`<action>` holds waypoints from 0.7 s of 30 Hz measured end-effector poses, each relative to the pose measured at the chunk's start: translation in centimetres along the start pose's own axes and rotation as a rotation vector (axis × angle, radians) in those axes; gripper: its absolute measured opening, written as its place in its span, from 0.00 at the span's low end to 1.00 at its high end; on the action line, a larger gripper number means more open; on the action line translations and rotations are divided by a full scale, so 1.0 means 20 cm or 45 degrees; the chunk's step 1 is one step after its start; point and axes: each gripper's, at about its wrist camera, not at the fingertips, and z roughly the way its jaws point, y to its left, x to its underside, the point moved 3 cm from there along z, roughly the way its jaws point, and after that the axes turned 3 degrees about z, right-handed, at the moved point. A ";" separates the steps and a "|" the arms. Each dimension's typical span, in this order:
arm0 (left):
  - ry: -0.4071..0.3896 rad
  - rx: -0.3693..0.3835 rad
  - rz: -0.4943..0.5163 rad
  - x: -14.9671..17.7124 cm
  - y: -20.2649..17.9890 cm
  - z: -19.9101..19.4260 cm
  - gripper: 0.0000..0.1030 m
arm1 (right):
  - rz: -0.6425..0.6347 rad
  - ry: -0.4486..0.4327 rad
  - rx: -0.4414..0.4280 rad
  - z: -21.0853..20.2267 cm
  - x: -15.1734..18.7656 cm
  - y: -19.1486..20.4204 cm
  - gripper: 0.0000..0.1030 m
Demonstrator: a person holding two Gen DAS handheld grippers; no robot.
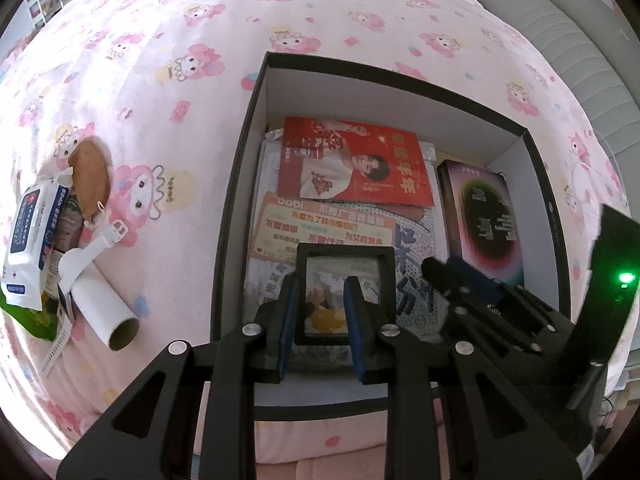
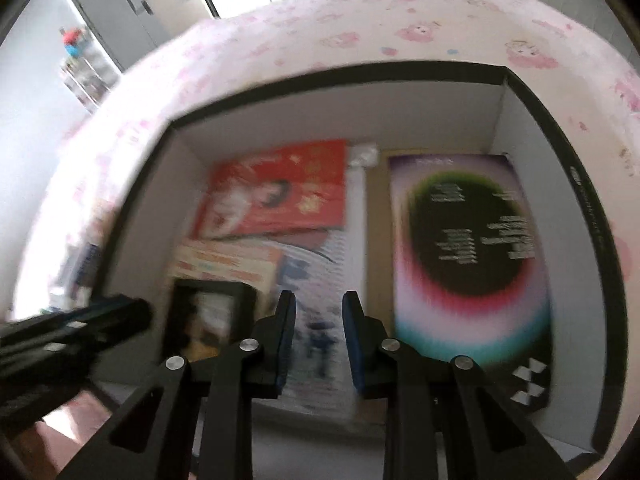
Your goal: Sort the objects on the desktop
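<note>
Left wrist view: left claw [image 1: 322,300], spread, straddles a small black picture frame [image 1: 344,292] inside the black storage box [image 1: 236,184]; centre both pads before any pinch.

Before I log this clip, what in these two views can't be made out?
- Small black frame, left wrist view: lower part hidden behind the left gripper.
- Right wrist view: motion blur smears the print on the red card and the frame.
- Pile beside the wipes pack, left wrist view: items overlap; those underneath are unidentifiable.
- Box bottom: covered by papers.
</note>
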 end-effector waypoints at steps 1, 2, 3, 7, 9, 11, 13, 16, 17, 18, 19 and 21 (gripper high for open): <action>0.003 0.001 0.001 0.00 0.00 0.00 0.22 | -0.008 0.003 -0.007 0.00 0.00 0.01 0.21; 0.004 0.001 -0.003 0.00 0.00 0.01 0.22 | -0.017 0.006 -0.015 0.00 0.00 0.02 0.21; 0.004 0.002 -0.007 0.01 0.01 0.01 0.22 | -0.025 0.008 -0.022 0.00 0.01 0.03 0.21; 0.004 0.006 -0.021 0.01 0.02 0.01 0.22 | -0.059 0.020 -0.051 0.01 0.01 0.07 0.21; -0.001 0.009 -0.023 0.00 0.02 0.01 0.22 | -0.076 0.025 -0.066 0.01 0.02 0.08 0.21; -0.005 0.010 -0.023 0.00 0.03 0.00 0.22 | -0.092 0.031 -0.081 0.01 0.02 0.10 0.21; -0.009 0.015 -0.022 0.00 0.03 0.00 0.22 | -0.109 0.037 -0.096 0.01 0.02 0.12 0.21; -0.014 0.017 -0.018 0.00 0.04 0.00 0.22 | -0.120 0.040 -0.110 0.00 0.03 0.14 0.21; -0.015 0.017 -0.017 0.00 0.04 0.00 0.22 | -0.115 0.037 -0.110 0.00 0.02 0.13 0.21; -0.018 0.017 -0.014 0.01 0.04 0.00 0.22 | -0.109 0.035 -0.111 -0.01 0.02 0.13 0.21; -0.026 0.016 -0.009 0.01 0.03 -0.01 0.22 | -0.111 0.032 -0.114 -0.01 0.02 0.14 0.21; -0.045 0.014 0.002 0.02 0.03 -0.03 0.23 | -0.115 0.026 -0.110 -0.02 0.03 0.15 0.22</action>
